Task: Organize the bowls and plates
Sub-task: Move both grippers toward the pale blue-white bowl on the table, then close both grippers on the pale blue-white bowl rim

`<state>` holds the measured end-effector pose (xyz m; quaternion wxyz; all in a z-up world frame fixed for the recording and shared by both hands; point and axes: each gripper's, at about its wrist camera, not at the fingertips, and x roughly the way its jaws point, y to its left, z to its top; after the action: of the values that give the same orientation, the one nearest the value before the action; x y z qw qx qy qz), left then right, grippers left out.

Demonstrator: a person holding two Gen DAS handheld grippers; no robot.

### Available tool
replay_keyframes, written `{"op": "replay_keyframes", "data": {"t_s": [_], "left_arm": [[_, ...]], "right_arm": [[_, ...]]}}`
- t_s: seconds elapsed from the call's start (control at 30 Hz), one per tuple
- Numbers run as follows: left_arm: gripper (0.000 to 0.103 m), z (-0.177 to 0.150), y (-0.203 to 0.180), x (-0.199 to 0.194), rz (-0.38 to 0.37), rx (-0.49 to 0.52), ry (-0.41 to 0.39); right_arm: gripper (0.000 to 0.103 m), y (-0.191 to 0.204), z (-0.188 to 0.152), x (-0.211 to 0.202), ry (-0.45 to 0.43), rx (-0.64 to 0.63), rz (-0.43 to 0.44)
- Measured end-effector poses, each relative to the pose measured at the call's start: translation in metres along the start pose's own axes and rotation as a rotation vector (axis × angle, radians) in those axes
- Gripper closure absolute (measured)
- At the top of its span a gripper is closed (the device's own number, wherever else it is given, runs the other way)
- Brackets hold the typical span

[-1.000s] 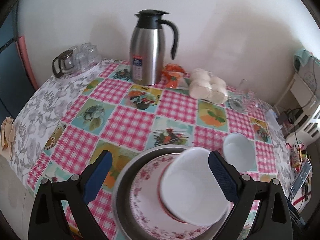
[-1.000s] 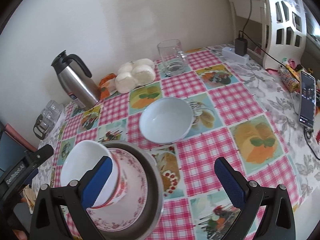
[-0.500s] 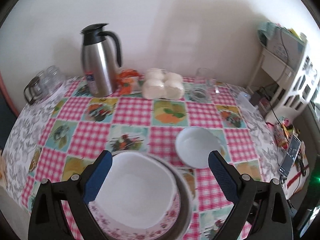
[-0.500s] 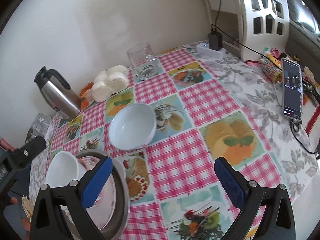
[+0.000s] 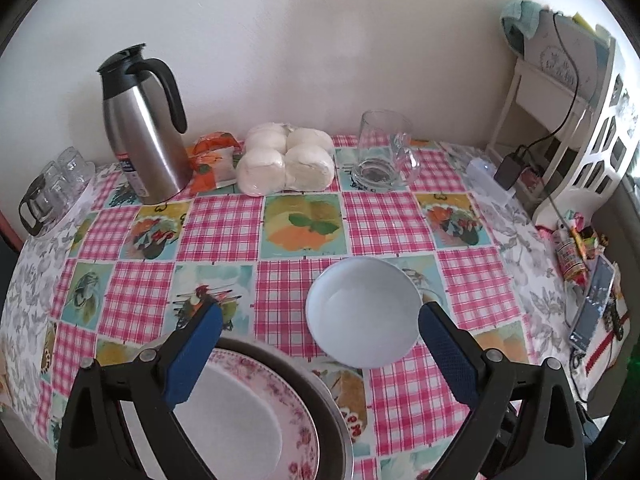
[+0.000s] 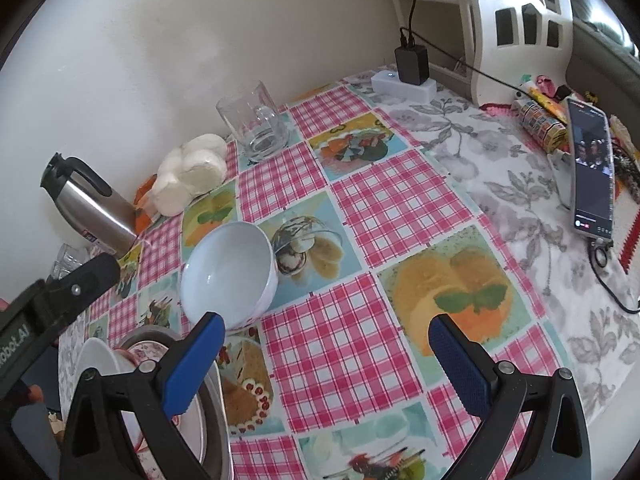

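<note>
The left gripper (image 5: 320, 328) stands spread wide with nothing between its blue pads (image 5: 194, 354); below it, from six to seven o'clock in its own view, lies the floral plate (image 5: 256, 412) inside a grey metal dish (image 5: 332, 412), both cut off by the bottom edge and partly hidden behind the gripper's black frame; at four o'clock from centre, just beside the dish but not clearly touching it, sits the white bowl (image 5: 362, 316), upright and empty on the checked tablecloth (image 5: 224, 220); farther out, at ten o'clock, stands the steel jug (image 5: 140, 132), with a bag of white buns (image 5: 286, 164) at twelve and a glass mug (image 5: 382, 152) at one; small glasses (image 5: 56, 188) at nine are blurred and hard to count. The right gripper (image 6: 326, 354) is likewise spread and empty; the white bowl (image 6: 228, 276) lies at ten o'clock from it, its left pad overlapping the bowl's near rim in the view, so contact cannot be told; at seven o'clock the metal dish (image 6: 216, 412) is mostly hidden, and a white rim on it is too cut off to identify; a phone (image 6: 592, 172) lies at two o'clock.
</note>
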<state>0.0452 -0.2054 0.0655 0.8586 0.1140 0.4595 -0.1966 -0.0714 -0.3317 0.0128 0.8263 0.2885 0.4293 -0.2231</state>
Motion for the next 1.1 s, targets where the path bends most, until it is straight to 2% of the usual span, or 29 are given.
{"op": "replay_keyframes", "data": {"t_s": [0.1, 0.13, 0.23, 0.33, 0.37, 0.4, 0.43, 0.47, 0.63, 0.7, 0.8, 0.9, 0.97, 1.1], "left_arm": [[0.004, 0.007, -0.002, 0.019, -0.002, -0.011, 0.067], [0.004, 0.010, -0.004, 0.026, 0.038, -0.013, 0.088], [0.005, 0.017, -0.008, 0.046, 0.094, 0.006, 0.144], [0.005, 0.023, -0.012, 0.067, 0.116, 0.005, 0.203], [0.009, 0.024, -0.012, 0.074, 0.121, 0.005, 0.222], [0.021, 0.024, -0.013, 0.082, 0.125, 0.003, 0.246], [0.028, 0.025, -0.014, 0.091, 0.130, -0.004, 0.272], [0.036, 0.024, -0.013, 0.099, 0.137, -0.013, 0.296], [0.048, 0.018, -0.008, 0.132, 0.164, -0.051, 0.378], [0.065, 0.014, -0.008, 0.140, 0.156, -0.061, 0.404], [0.075, 0.009, -0.007, 0.147, 0.148, -0.069, 0.410], [0.082, 0.009, -0.003, 0.142, 0.106, -0.092, 0.392], [0.083, 0.012, -0.004, 0.131, 0.079, -0.088, 0.371], [0.083, 0.021, -0.008, 0.099, 0.025, -0.087, 0.308]], "right_arm": [[0.000, 0.002, 0.004, 0.015, 0.024, -0.002, 0.031], [0.000, 0.003, 0.005, 0.021, 0.037, 0.001, 0.039], [0.004, 0.008, 0.006, 0.039, 0.065, -0.001, 0.062], [0.020, 0.015, 0.010, 0.053, 0.081, -0.009, 0.069], [0.025, 0.016, 0.011, 0.059, 0.091, -0.007, 0.072], [0.030, 0.018, 0.012, 0.065, 0.101, -0.006, 0.078], [0.036, 0.018, 0.013, 0.069, 0.108, -0.004, 0.084], [0.046, 0.020, 0.015, 0.076, 0.123, 0.000, 0.094], [0.066, 0.023, 0.019, 0.096, 0.155, 0.014, 0.135], [0.077, 0.024, 0.020, 0.101, 0.156, 0.017, 0.156], [0.089, 0.028, 0.021, 0.103, 0.155, 0.007, 0.186], [0.089, 0.028, 0.020, 0.102, 0.155, -0.001, 0.175], [0.089, 0.026, 0.020, 0.099, 0.160, -0.001, 0.172], [0.089, 0.026, 0.025, 0.070, 0.108, -0.030, 0.168]]}}
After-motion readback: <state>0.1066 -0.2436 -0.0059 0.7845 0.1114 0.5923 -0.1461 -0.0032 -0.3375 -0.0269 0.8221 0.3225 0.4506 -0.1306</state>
